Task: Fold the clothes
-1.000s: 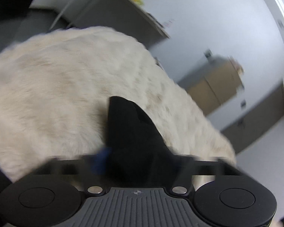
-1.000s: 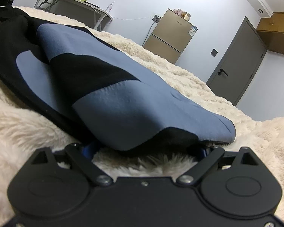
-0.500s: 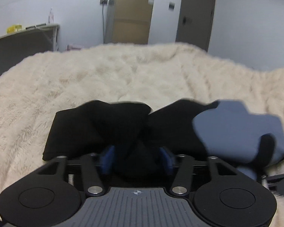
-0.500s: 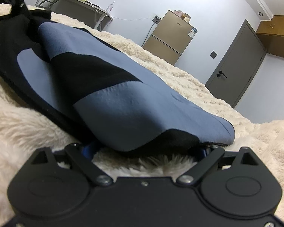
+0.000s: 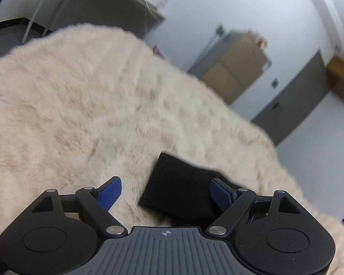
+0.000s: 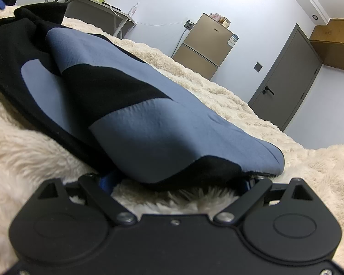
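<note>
Having just opened wide, the left tongs (image 5: pixel 165 192) release the garment's (image 5: pixel 183 190) black corner, while the right tongs (image 6: pixel 178 183) straddle its hem, grip uncertain.

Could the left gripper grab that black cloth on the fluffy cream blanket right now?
Probably yes: the left gripper has just been opening, and the black cloth lies between its blue pads, untouched, nothing blocking.

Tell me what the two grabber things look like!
The left gripper has a ribbed grey body with a small crosshair mark, two round black discs, black link arms with silver screws, and bright blue textured pads on its jaws. The right gripper looks the same from behind, but all black, with only a bit of blue showing.
</note>
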### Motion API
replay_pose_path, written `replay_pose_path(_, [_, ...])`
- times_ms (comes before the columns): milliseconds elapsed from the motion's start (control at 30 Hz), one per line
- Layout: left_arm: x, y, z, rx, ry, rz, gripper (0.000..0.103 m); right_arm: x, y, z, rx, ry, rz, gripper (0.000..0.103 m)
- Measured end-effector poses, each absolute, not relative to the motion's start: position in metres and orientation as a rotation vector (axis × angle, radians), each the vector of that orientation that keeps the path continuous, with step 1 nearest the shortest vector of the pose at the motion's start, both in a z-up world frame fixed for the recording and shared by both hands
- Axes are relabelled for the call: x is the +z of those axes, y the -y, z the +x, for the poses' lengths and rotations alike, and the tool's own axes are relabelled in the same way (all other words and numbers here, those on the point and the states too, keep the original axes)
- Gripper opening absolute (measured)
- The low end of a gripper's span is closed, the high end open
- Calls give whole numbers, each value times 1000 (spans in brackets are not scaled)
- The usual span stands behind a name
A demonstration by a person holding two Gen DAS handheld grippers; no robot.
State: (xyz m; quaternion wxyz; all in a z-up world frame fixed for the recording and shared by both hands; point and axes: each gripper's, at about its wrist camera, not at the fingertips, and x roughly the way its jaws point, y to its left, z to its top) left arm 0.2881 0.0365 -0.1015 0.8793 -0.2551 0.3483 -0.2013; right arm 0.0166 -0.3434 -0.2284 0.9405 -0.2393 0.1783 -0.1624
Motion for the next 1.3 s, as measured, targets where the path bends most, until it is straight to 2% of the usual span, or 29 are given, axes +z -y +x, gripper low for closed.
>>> replay_pose_path(67, [-111, -20, 303, -423, -776, -512, 48, -228, 344, 17, -331, -363, -488, 95])
replay_pose_path(100, [-114, -10, 310, -405, -809, -487, 20, -227, 345, 17, -331, -363, -488, 95])
replay_pose_path(133, [-115, -5, 312, -384, -814, -469, 6, -227, 345, 17, -331, -363, -488, 95])
replay_pose_path(167, [-115, -2, 311, -364, -804, -458, 5, -226, 346, 18, -331, -362, -489, 95])
replay_pose_path(300, [-66, -11, 293, -240, -554, -345, 4, -225, 346, 18, -333, -360, -492, 95])
replay_pose_path(467, [9, -71, 269, 39, -291, -299, 5, -224, 346, 18, -334, -360, -496, 95])
replay_pose_path(567, [8, -112, 270, 218, -358, -267, 6, -224, 346, 18, -334, -361, -497, 95])
replay_pose_path(633, [-2, -140, 271, 302, -429, -265, 34, -223, 345, 18, -333, -361, -497, 95])
replay_pose_path(667, [-8, -149, 271, 322, -444, -272, 34, -222, 345, 19, -333, -361, -498, 95])
replay_pose_path(733, [-26, -180, 258, 381, -472, -316, 45, -221, 345, 19, -333, -362, -498, 95])
replay_pose_path(1000, [-51, -238, 187, 336, -561, -614, 48, -220, 344, 20, -336, -360, -506, 95])
replay_pose_path(1067, [-49, -230, 173, 263, -602, -606, 52, -220, 344, 20, -337, -360, -511, 95])
replay_pose_path(1167, [-44, -209, 167, 168, -645, -550, 65, -221, 343, 20, -341, -357, -524, 95])
replay_pose_path(1267, [-27, -187, 135, 39, -597, -474, 68, -222, 342, 21, -344, -353, -537, 95])
replay_pose_path(1300, [-22, -179, 126, -7, -572, -459, 76, -222, 341, 21, -346, -352, -543, 95])
